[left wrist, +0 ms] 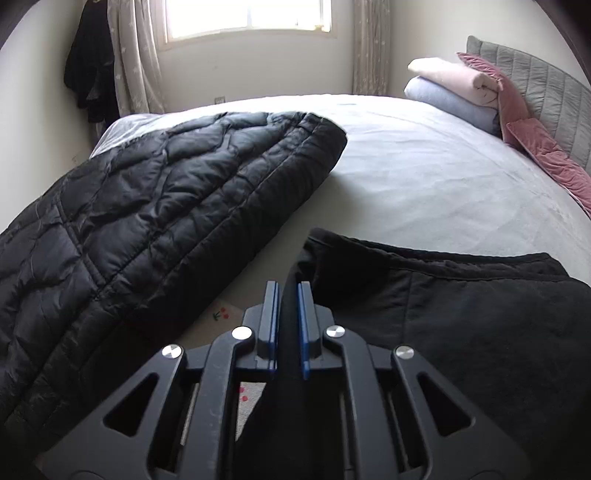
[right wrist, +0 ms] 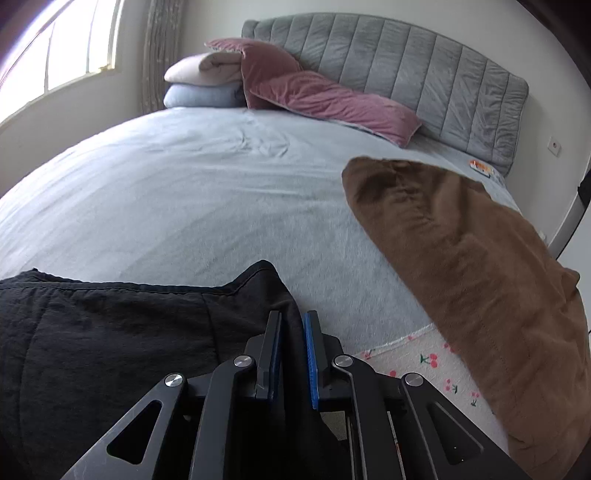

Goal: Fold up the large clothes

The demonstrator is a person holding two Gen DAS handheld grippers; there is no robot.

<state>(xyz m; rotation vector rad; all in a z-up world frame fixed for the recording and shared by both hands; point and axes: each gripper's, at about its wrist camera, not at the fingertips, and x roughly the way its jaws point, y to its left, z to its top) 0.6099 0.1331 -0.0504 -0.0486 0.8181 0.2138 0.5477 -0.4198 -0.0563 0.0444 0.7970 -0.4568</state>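
Note:
A black fabric garment (left wrist: 461, 314) lies at the near edge of the bed (left wrist: 424, 173). My left gripper (left wrist: 289, 291) is shut on its left corner, with black cloth pinched between the blue pads. In the right wrist view the same garment (right wrist: 110, 332) spreads to the left, and my right gripper (right wrist: 292, 321) is shut on its right corner. A black quilted puffer jacket (left wrist: 166, 206) lies on the bed to the left. A brown fleece garment (right wrist: 461, 258) lies on the bed to the right.
Folded pink and blue blankets (left wrist: 454, 88) and mauve pillows (right wrist: 332, 99) sit by the grey padded headboard (right wrist: 424, 66). A window (left wrist: 247, 18) with curtains is at the far wall. Dark clothes (left wrist: 92, 77) hang at the left. A cherry-print sheet edge (right wrist: 436, 365) shows below.

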